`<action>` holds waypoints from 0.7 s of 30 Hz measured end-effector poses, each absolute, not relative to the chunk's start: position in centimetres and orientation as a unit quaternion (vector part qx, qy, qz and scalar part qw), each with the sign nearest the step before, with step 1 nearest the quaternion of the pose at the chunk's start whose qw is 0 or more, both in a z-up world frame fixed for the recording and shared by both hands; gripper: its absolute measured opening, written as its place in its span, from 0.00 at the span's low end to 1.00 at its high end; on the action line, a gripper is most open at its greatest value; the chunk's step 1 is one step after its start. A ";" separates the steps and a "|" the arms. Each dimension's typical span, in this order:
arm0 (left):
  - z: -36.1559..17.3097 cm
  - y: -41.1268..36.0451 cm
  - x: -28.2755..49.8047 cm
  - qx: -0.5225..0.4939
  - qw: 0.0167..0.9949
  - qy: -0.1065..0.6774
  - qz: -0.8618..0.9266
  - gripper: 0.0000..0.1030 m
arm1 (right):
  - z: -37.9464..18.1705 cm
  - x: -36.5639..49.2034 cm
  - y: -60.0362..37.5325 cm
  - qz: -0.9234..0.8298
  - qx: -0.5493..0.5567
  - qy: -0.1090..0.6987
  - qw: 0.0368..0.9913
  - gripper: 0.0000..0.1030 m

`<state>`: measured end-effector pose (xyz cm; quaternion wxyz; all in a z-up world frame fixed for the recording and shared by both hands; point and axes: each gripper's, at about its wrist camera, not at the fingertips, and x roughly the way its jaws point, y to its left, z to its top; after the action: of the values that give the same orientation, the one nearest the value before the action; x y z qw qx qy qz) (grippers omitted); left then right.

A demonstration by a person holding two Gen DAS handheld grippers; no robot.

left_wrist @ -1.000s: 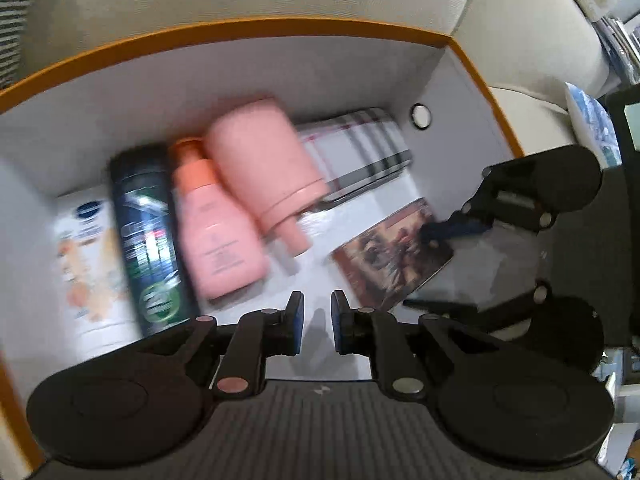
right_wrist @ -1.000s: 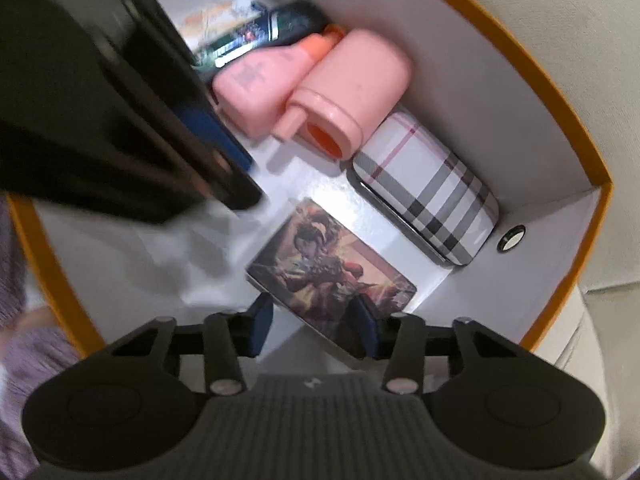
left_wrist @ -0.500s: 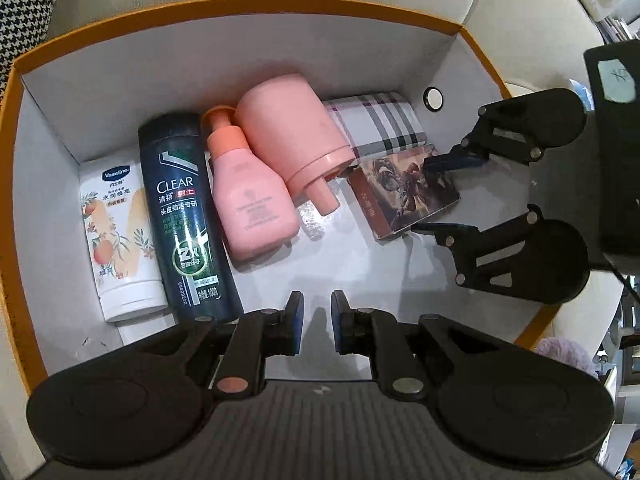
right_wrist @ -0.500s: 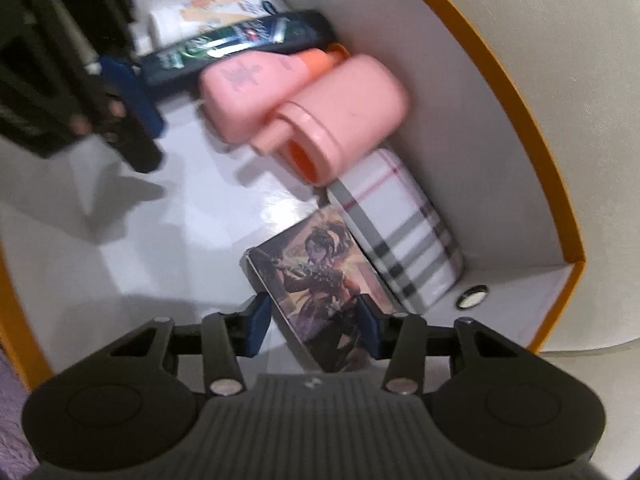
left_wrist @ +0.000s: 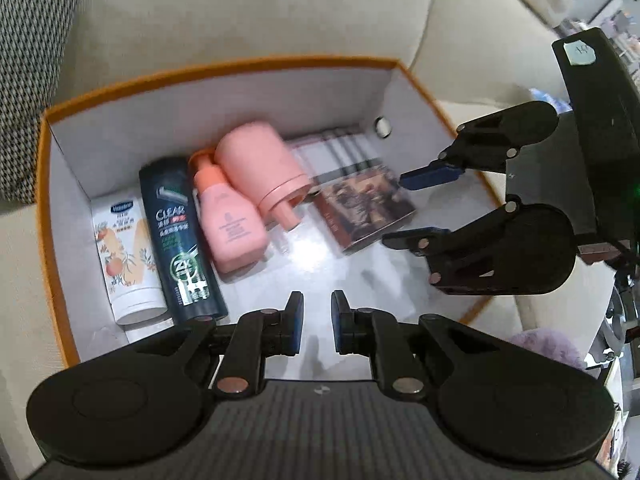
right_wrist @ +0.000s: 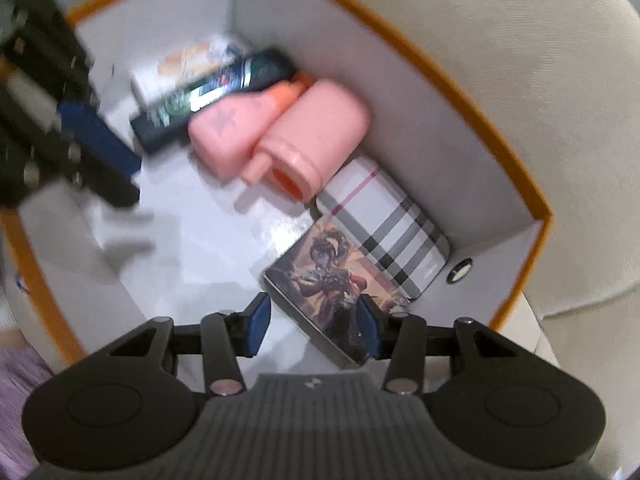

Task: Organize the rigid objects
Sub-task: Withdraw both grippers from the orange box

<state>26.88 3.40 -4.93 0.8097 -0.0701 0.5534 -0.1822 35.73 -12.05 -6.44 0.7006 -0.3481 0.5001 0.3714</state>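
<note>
An orange-rimmed white box [left_wrist: 224, 76] [right_wrist: 452, 80] holds a white Vaseline tube [left_wrist: 124, 252], a dark Clear bottle [left_wrist: 178, 236] [right_wrist: 212, 88], a pink pump bottle [left_wrist: 226, 220] [right_wrist: 228, 128], a pink cylinder [left_wrist: 260, 168] [right_wrist: 320, 136], a plaid case [left_wrist: 340, 148] [right_wrist: 384, 224] and an illustrated card box [left_wrist: 368, 208] [right_wrist: 320, 280], all lying on the floor of the box. My right gripper [right_wrist: 314, 328] [left_wrist: 416, 204] is open, its fingers either side of the card box's near end with gaps. My left gripper [left_wrist: 316, 320] is nearly shut and empty above the box's front.
The box sits on a beige sofa [left_wrist: 240, 12] [right_wrist: 540, 60]. A houndstooth cushion [left_wrist: 24, 40] lies at the far left. A purple fluffy item [left_wrist: 548, 344] is at the lower right.
Both grippers have pulled back and up from the box. The right gripper has opened wider and the card box now lies flat beside the plaid case.
</note>
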 end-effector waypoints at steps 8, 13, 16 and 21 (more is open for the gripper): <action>-1.3 1.1 22.6 -0.065 0.839 0.499 -0.206 0.15 | -1.4 32.1 -13.3 0.345 -0.259 0.471 0.770 0.49; -0.1 -0.1 19.5 -0.056 0.854 0.473 -0.210 0.15 | 1.4 28.2 -15.8 0.326 -0.170 0.455 0.811 0.49; -0.4 -0.7 17.7 -0.038 0.862 0.459 -0.210 0.15 | 1.9 25.3 -17.5 0.301 -0.128 0.431 0.841 0.49; -2.7 -1.2 15.9 -0.053 0.856 0.473 -0.200 0.15 | -0.8 20.9 -19.6 0.236 -0.074 0.445 0.861 0.57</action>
<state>15.91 -1.22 -2.66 0.8564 -0.0526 0.4730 -0.2003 20.91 -19.60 -0.82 0.8607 -0.0739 0.4449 0.2360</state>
